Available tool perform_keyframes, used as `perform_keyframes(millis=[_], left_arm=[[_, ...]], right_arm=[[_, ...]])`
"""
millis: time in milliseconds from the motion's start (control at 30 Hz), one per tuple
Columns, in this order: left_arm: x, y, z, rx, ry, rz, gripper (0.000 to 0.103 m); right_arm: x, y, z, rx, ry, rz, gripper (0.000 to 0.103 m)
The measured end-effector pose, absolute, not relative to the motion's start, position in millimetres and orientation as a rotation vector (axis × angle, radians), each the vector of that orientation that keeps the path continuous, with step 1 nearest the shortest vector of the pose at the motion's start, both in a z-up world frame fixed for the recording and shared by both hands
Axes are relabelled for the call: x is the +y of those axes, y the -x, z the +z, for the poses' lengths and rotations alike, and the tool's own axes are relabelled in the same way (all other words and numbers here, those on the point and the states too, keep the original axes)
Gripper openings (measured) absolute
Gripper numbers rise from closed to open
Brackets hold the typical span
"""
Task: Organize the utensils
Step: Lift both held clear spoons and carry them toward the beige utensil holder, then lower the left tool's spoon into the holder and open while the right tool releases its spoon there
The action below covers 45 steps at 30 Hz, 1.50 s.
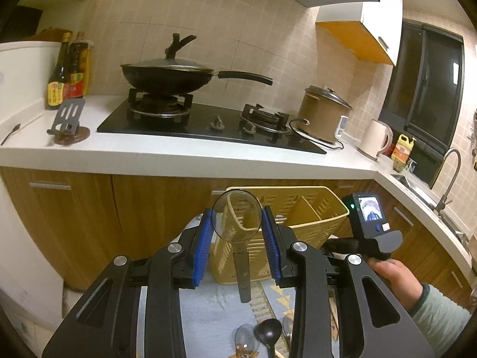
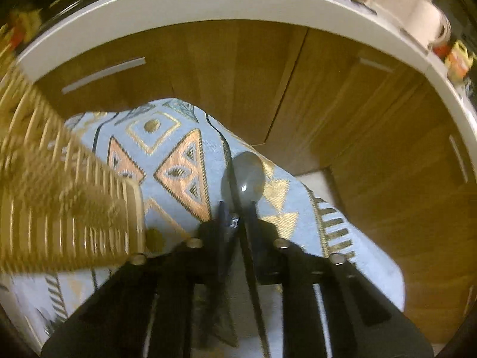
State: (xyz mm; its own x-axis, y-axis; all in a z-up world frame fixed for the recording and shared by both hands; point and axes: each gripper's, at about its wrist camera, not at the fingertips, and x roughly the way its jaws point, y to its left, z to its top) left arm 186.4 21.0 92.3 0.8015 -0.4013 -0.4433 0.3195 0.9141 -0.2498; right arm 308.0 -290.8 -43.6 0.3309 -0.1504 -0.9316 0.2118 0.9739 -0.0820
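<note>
A: In front of the wooden cabinets (image 1: 89, 208), what is the left gripper (image 1: 237, 232) doing?

B: It is gripping a clear round-bowled plastic spoon (image 1: 237, 217) between its blue pads (image 1: 202, 238), bowl up, handle hanging down, just before the yellow slotted plastic utensil basket (image 1: 310, 211).

A: And the basket?

B: It is standing on the patterned pale-blue cloth (image 2: 179, 149), near its far edge.

A: The right gripper (image 2: 238, 217)?

B: Pointing steeply down, it is clamping shut on a grey translucent spoon (image 2: 244, 176) by the neck, over the cloth's right edge. A hand (image 1: 393, 274) is holding its grip.
</note>
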Motion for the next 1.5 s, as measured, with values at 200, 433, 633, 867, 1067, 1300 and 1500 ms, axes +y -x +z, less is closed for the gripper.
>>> perform_keyframes(millis=[200, 433, 633, 867, 1067, 1300, 1500], left_arm=[[19.2, -185.7, 96.9, 0.506, 0.167, -0.389, 0.031], [8.0, -182.8, 102.1, 0.503, 0.152, -0.399, 0.031], [0.2, -174.4, 105.3, 0.486, 0.112, -0.398, 0.031], [0.2, -177.5, 102.6, 0.498, 0.109, -0.385, 0.031], [-0.8, -184.1, 96.8, 0.517, 0.119, -0.379, 0.031], [-7.8, -185.2, 94.5, 0.522, 0.104, -0.386, 0.031], [-9.8, -187.3, 93.7, 0.533, 0.104, -0.381, 0.031]], right_arm=[[-314.9, -279.9, -16.4, 1.13, -0.214, -0.125, 0.0], [-339.5, -274.0, -0.6, 1.116, -0.337, -0.068, 0.003], [-334.8, -306.7, -20.3, 1.202, -0.243, -0.052, 0.055], [-326.0, -331.1, -46.1, 1.282, -0.144, -0.056, 0.049], [-304.3, -338.0, -49.2, 1.278, -0.013, -0.046, 0.029], [-307.8, -323.3, -38.3, 1.236, -0.039, 0.007, 0.028], [-326.4, -280.9, -6.2, 1.113, -0.176, 0.097, 0.028]])
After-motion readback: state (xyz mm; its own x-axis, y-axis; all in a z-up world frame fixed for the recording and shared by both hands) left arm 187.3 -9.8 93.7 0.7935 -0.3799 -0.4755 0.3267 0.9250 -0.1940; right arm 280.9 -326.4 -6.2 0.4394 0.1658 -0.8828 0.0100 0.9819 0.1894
